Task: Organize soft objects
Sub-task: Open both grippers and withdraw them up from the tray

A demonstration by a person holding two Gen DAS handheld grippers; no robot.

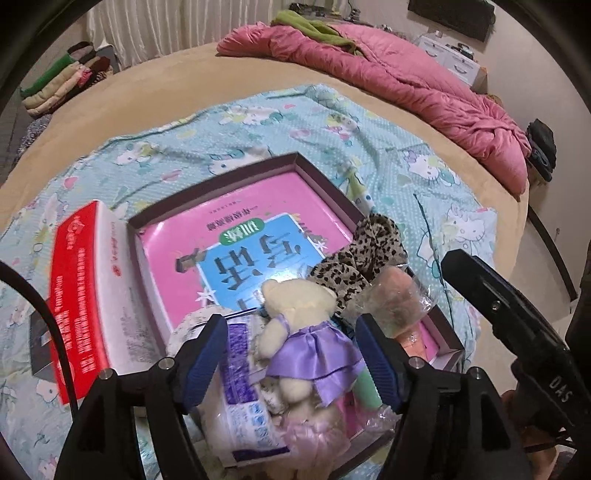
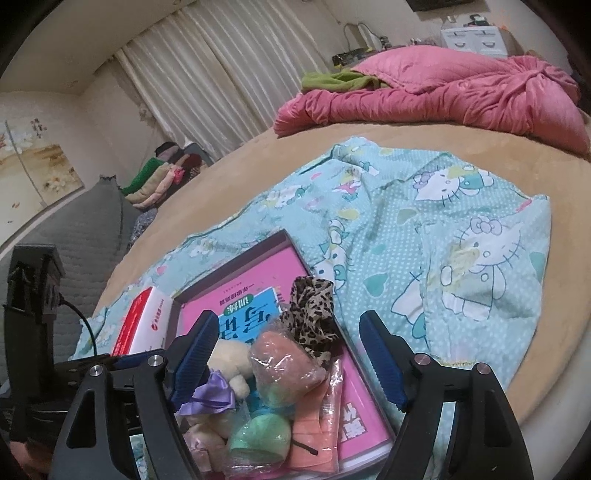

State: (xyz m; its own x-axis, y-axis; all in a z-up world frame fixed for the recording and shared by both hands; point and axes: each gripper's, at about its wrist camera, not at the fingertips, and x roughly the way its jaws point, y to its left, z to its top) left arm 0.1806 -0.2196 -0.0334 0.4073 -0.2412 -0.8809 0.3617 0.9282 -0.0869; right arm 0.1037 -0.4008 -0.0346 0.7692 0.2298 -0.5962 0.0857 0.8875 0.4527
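Observation:
A shallow dark-rimmed box point(image 1: 295, 162) with a pink book point(image 1: 236, 236) inside lies on a blue Hello Kitty sheet. At its near end lie a cream teddy bear in a purple skirt point(image 1: 295, 317), a leopard-print scrunchie point(image 1: 365, 254), a plastic-wrapped orange and green item point(image 1: 395, 295) and a white-purple tissue pack point(image 1: 240, 373). My left gripper point(image 1: 291, 354) is open, its blue pads either side of the bear. My right gripper point(image 2: 288, 354) is open over the wrapped item point(image 2: 284, 358), bear point(image 2: 229, 362), scrunchie point(image 2: 310, 317) and box point(image 2: 236, 266).
A red and white box point(image 1: 81, 288) leans against the box's left side. A pink duvet point(image 1: 406, 81) with a green cloth point(image 1: 314, 26) lies at the bed's far side. Folded clothes point(image 1: 62, 85) are stacked off the bed's left. The tan bedspread point(image 2: 443, 140) surrounds the sheet point(image 2: 443, 229).

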